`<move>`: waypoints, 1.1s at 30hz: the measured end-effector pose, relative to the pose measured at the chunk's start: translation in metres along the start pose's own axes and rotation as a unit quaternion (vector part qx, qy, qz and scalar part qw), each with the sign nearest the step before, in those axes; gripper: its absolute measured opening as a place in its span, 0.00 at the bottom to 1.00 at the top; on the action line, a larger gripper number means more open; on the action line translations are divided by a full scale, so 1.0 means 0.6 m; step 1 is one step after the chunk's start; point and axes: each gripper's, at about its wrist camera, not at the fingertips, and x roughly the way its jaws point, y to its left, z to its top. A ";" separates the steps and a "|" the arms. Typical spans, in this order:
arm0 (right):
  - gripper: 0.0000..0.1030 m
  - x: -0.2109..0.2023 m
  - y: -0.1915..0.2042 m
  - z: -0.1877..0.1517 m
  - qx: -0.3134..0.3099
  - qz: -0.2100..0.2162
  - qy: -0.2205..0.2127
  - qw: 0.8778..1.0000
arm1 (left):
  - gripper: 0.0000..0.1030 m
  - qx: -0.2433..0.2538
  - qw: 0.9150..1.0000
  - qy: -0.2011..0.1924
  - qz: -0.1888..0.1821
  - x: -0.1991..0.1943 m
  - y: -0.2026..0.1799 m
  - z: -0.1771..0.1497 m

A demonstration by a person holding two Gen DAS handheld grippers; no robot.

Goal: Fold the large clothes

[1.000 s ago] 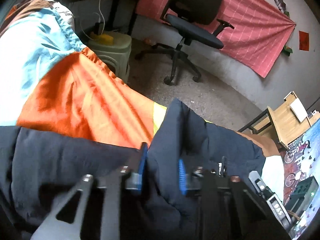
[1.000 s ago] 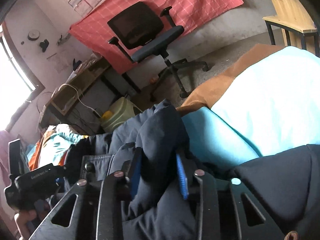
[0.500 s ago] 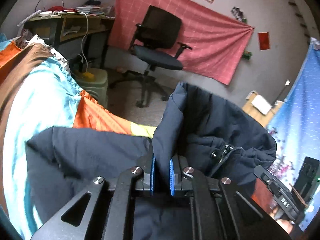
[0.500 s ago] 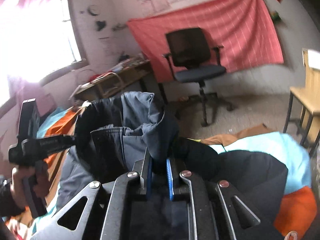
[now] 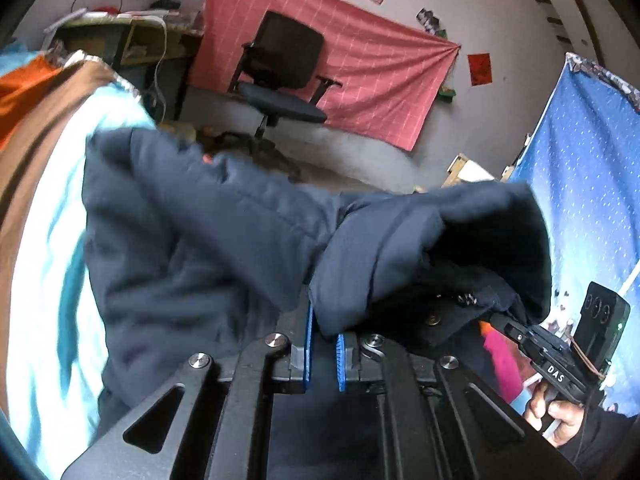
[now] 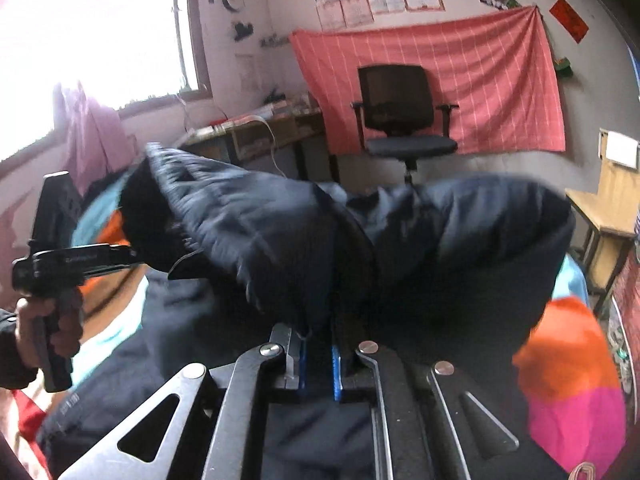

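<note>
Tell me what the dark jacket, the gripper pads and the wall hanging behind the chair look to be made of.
Navy jacket: probably padded synthetic shell; stitched quilt lines, faint sheen, soft puffy folds.
Pads: blue, likely ribbed rubber or plastic; fine ridges along their edges, matte.
Red wall hanging: thin woven cloth with a pale grid; it sags in drapes from its pinned corners.

The near space ahead of both grippers is filled by a dark blue jacket (image 5: 224,232), which is bunched and lifted above the bedding (image 5: 56,216); little free passage is left straight ahead at gripper height; in the right wrist view the way leftward is blocked by the left gripper (image 6: 120,258) and the hand (image 6: 44,324) on its grip; beyond the jacket a stretch of bare floor (image 5: 360,176) is seen, bounded by an office chair (image 6: 404,120) before a red cloth (image 6: 480,80); a desk (image 6: 264,132) is set to the left and a wooden table (image 6: 612,204) to the right.
</note>
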 end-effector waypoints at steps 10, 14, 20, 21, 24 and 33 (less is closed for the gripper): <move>0.09 0.002 -0.037 -0.052 0.094 0.007 0.024 0.995 | 0.07 0.078 0.996 -0.012 0.030 0.036 -0.012 -0.039; 0.09 -0.049 -0.023 -0.011 0.055 -0.008 0.011 0.998 | 0.07 0.084 0.996 -0.012 0.025 0.044 -0.011 -0.057; 0.27 -0.060 0.011 0.099 0.023 -0.001 -0.026 0.999 | 0.07 0.097 0.995 -0.009 0.026 0.053 -0.005 -0.062; 0.29 -0.053 0.013 0.112 0.025 0.011 -0.029 0.999 | 0.07 0.098 0.995 -0.008 0.026 0.053 -0.004 -0.063; 0.29 -0.042 0.026 0.151 0.026 0.025 -0.041 0.999 | 0.07 0.099 0.995 -0.005 0.026 0.051 -0.001 -0.067; 0.39 -0.011 0.066 0.175 -0.010 0.049 0.000 0.999 | 0.07 0.102 0.995 0.006 0.020 0.055 0.006 -0.055</move>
